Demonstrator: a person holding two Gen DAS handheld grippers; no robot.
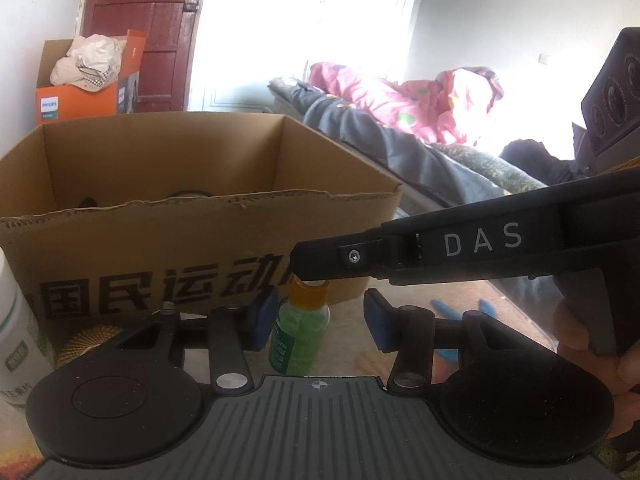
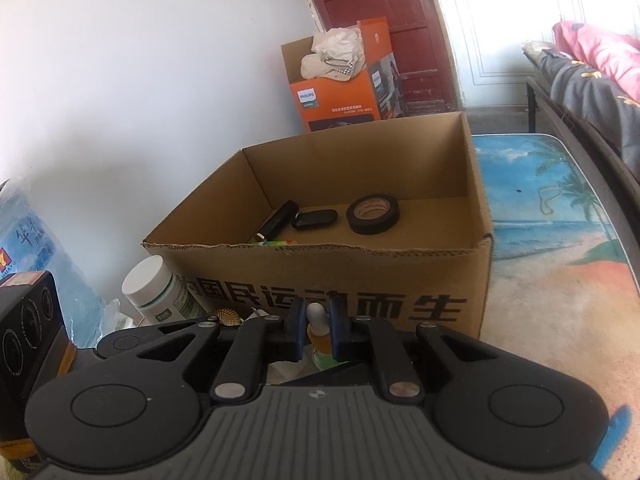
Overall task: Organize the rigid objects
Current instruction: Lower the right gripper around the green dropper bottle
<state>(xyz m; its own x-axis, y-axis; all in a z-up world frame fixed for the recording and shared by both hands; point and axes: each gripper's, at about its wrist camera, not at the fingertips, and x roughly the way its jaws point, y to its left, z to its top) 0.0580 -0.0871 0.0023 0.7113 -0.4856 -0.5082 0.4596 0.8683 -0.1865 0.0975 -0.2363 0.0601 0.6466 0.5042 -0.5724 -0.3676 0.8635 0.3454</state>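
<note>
A small green bottle (image 1: 300, 336) with an orange neck and white tip stands on the table in front of the open cardboard box (image 1: 200, 216). My left gripper (image 1: 316, 318) is open, its blue pads either side of the bottle, not touching. My right gripper (image 2: 316, 330) is shut on the bottle's top (image 2: 318, 334); it shows in the left wrist view as a black arm (image 1: 440, 248) reaching in from the right. The box (image 2: 360, 304) holds a black tape roll (image 2: 373, 214), a black tube (image 2: 278, 220), a flat black oval item (image 2: 314, 219) and a green item at its near wall.
A white pill bottle (image 2: 154, 292) and a ribbed shell (image 2: 228, 316) stand left of the box. A black speaker-like device (image 2: 28, 340) is at far left. The table (image 2: 560, 280) has a beach print. An orange Philips box (image 2: 340, 88) and a bed lie beyond.
</note>
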